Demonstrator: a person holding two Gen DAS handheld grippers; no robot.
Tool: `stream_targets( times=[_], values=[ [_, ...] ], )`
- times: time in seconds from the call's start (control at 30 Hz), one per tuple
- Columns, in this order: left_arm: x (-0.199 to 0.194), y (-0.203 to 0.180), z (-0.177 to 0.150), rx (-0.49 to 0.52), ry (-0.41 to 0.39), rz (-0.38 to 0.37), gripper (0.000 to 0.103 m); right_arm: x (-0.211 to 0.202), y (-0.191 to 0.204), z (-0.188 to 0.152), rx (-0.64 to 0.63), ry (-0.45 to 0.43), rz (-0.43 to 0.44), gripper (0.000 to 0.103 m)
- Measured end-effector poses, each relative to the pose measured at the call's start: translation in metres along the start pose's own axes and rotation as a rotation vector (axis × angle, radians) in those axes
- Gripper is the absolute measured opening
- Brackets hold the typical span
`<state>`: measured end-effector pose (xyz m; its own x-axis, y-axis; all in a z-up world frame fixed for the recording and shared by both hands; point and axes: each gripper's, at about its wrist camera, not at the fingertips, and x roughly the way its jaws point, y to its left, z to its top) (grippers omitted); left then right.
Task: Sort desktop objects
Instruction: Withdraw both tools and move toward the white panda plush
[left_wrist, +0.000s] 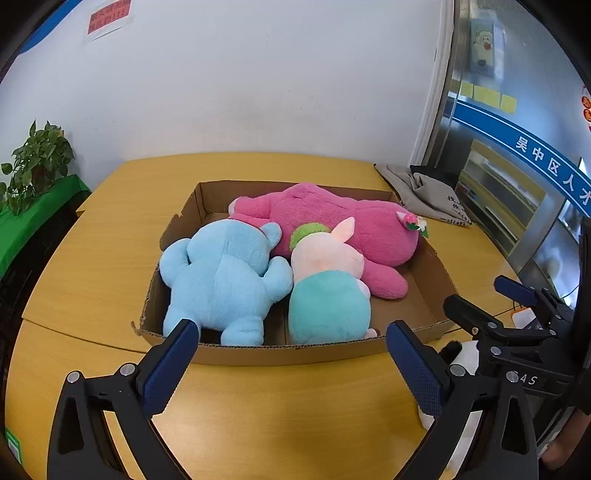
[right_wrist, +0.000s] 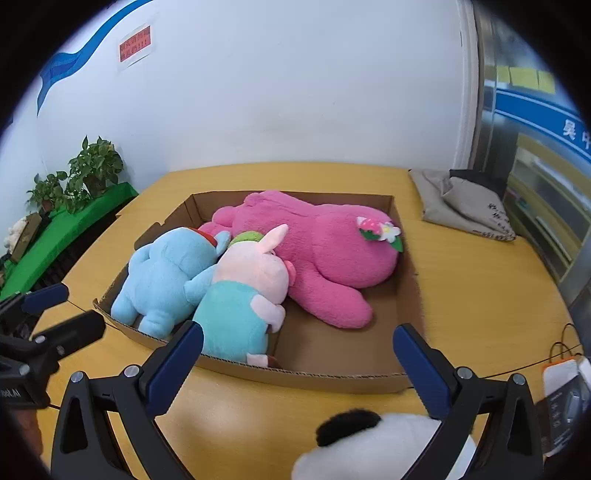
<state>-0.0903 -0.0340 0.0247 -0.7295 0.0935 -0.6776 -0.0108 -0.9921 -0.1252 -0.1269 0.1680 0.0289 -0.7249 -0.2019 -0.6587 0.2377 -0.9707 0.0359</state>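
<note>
Black-and-white plush toy (right_wrist: 384, 446) lay nearest us, on the table (right_wrist: 480, 295) outside the cardboard box (right_wrist: 332, 376).

We held both the left gripper (left_wrist: 291, 365) and right gripper (right_wrist: 299, 369) spread wide and empty; blue toy (left_wrist: 221, 280), pink-and-teal toy (left_wrist: 328, 295) and magenta bear (left_wrist: 332, 225) lay inside the box.

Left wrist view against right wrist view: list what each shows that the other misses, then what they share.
Only the left wrist view shows the right tongs from outside, open above a black-and-white plush.

Only the right wrist view shows the left tongs, open, and that black-and-white plush close up, below its own tongs.

Both share the cardboard tray holding the blue plush, pink plush and pink-and-teal plush, and the grey bag.
</note>
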Motion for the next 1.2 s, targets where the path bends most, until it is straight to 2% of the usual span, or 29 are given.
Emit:
stream_targets(
  times=[0.43, 1.2],
  values=[
    [-0.031, 0.004, -0.010, -0.017, -0.032, 0.000, 0.103, -0.036, -0.001, -0.012, -0.005, -0.040, -0.041, 0.103],
    [-0.023, -0.012, -0.013, 0.008, -0.005, -0.031, 0.103, -0.041, -0.012, -0.018, 0.017, -0.046, -0.026, 0.103]
  ],
)
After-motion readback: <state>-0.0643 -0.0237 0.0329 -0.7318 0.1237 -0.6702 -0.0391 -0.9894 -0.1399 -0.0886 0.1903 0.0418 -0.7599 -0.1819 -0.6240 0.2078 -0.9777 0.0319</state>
